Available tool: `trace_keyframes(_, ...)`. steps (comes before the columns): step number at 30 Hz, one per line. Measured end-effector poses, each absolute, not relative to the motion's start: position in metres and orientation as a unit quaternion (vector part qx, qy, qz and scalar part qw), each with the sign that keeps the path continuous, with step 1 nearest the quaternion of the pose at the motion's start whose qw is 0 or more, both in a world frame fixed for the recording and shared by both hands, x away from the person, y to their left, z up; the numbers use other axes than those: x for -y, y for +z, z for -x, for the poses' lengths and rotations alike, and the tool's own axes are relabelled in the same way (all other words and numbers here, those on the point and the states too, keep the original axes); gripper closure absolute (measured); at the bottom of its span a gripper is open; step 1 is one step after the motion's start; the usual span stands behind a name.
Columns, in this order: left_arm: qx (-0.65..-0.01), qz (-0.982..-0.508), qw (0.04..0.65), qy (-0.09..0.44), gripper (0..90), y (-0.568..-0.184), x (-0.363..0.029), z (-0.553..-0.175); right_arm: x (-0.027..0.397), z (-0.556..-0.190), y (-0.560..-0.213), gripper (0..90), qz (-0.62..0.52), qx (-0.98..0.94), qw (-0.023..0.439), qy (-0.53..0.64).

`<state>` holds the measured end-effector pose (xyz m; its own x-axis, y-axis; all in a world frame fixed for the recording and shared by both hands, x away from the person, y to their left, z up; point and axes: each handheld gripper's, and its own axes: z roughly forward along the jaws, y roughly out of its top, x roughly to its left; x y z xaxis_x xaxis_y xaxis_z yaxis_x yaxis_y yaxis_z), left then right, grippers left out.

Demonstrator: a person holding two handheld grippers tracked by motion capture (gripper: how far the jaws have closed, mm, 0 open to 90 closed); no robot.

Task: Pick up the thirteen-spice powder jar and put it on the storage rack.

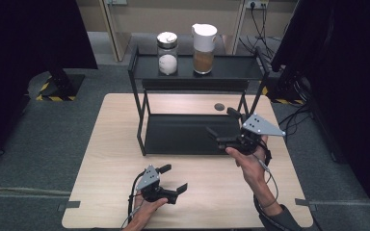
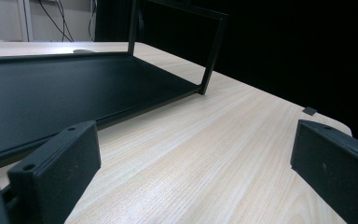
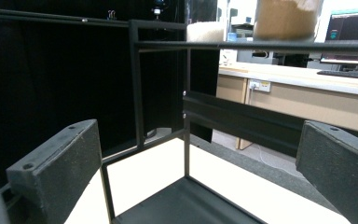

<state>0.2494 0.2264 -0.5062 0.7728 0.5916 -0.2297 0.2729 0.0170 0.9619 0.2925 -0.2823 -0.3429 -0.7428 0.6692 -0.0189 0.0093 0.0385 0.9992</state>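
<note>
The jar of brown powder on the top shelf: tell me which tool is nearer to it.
Right. The right tool is open over the rack's lower shelf, below the brown jar. The left tool is open near the table's front edge.

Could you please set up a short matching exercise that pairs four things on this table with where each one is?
Things:
1. white-filled jar
2. brown-filled jar
3. left hand-held gripper
4. right hand-held gripper

Places:
A. over the rack's lower shelf, at its right end
B. top shelf, right
C. bare tabletop, near edge
D. top shelf, left

Pairs: 1-D, 2-B, 3-C, 4-A
</note>
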Motion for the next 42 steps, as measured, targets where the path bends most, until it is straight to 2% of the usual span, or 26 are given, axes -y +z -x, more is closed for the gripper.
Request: trace_keyframes(42,-0.317,-0.688,0.641,0.124,0.9,-0.507,-0.226,-0.249,0.3,-0.259,-0.438,0.4,-0.31,-0.688,0.185,0.63)
